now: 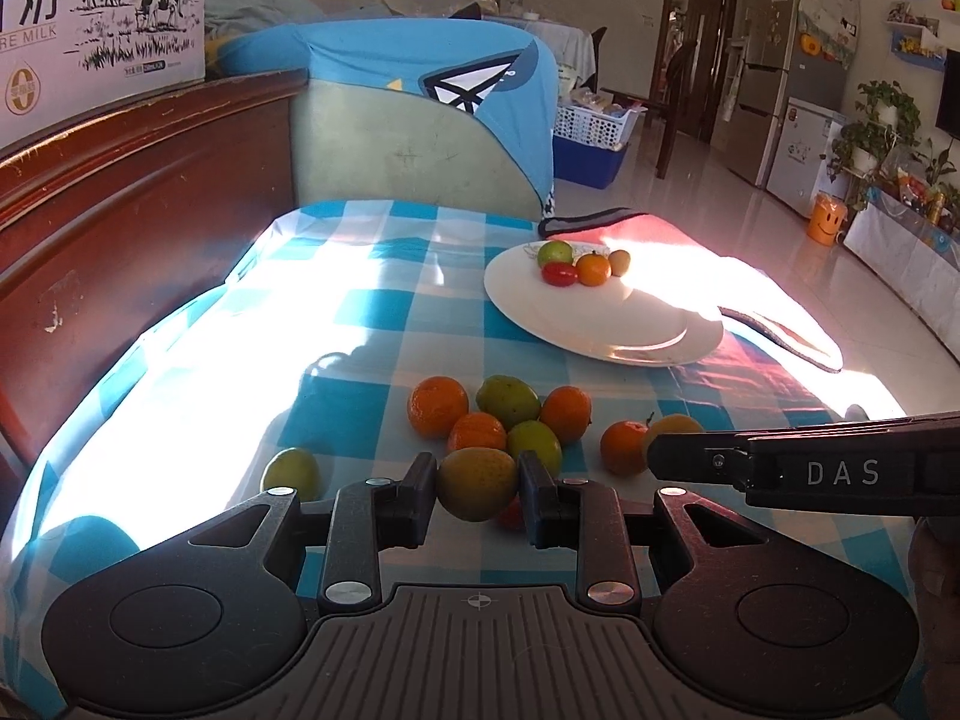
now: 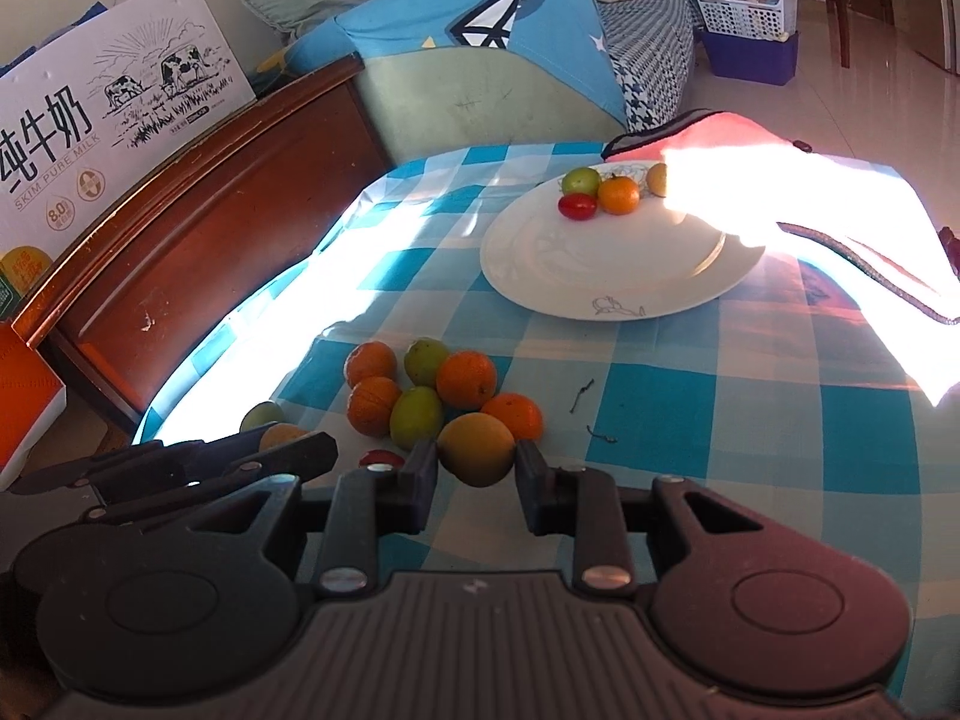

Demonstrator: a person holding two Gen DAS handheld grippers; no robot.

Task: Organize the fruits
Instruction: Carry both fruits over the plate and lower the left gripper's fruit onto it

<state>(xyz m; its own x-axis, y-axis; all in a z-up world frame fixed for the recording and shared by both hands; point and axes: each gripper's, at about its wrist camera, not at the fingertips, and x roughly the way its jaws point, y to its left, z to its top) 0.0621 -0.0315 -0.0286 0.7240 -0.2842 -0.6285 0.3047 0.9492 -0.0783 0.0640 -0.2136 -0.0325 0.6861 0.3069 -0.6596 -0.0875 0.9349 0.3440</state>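
A pile of oranges [image 1: 437,405] and green fruits [image 1: 507,400] lies on the blue checked tablecloth [image 1: 372,306]. A white plate [image 1: 600,315] farther back holds a green fruit [image 1: 555,252], a red tomato [image 1: 559,273], an orange [image 1: 593,269] and a small yellow fruit. My left gripper [image 1: 477,483] is shut on a yellow-green fruit [image 1: 477,483]. My right gripper [image 2: 477,465] is shut on another yellow-orange fruit [image 2: 476,449] beside the pile [image 2: 420,384]. The plate [image 2: 618,264] also shows in the right wrist view. The right gripper's side [image 1: 810,471] shows in the left wrist view.
A lone green fruit [image 1: 292,471] lies left of the pile. A red cloth [image 1: 690,264] lies beside the plate. A wooden headboard [image 1: 120,210] and a milk carton [image 1: 90,18] stand left. A cushioned seat [image 1: 420,120] is behind the table.
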